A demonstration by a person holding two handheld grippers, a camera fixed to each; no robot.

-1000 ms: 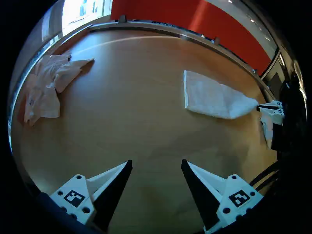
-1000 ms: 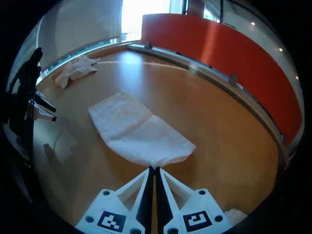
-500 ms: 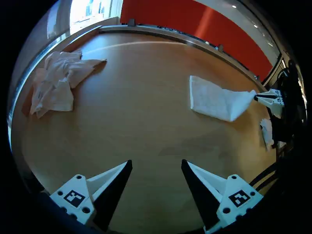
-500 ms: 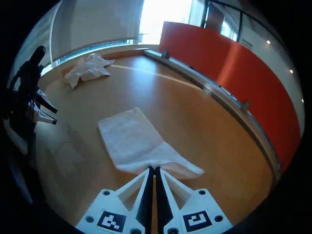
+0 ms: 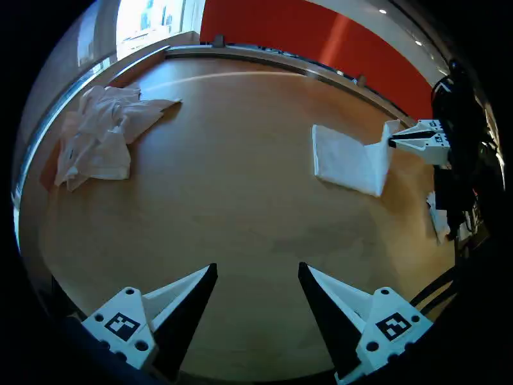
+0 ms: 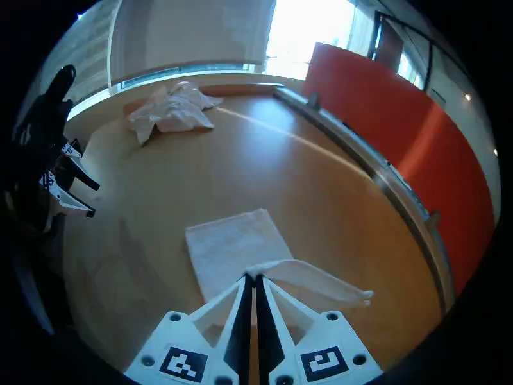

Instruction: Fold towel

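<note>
A white towel point(image 6: 226, 249) lies on the wooden bench point(image 6: 301, 167), with its far half flat on the wood and its near end raised into a loose fold that curls over toward the right side of the right gripper view. The right gripper point(image 6: 254, 280) has its two fingers pressed together on that raised edge, so the cloth hangs from the fingertips while the rest of the towel rests on the bench. In the left gripper view the same towel sits to the right of centre, its right end standing up almost vertical where the right gripper pinches it from the side, with a dark hand behind that gripper. The left gripper point(image 5: 257, 267) is low over bare wood well apart from the towel, its fingers spread wide with nothing between them. A rumpled pile of pale cloths point(image 5: 97, 133) lies near the far left edge of the bench, well away from the towel. A small white scrap of cloth point(image 5: 438, 218) shows at the bench's right edge, below the right gripper. A metal rail point(image 6: 392, 187) runs along the back of the bench, with a red panel point(image 6: 417, 144) rising behind it and a bright window point(image 6: 308, 32) beyond.
</note>
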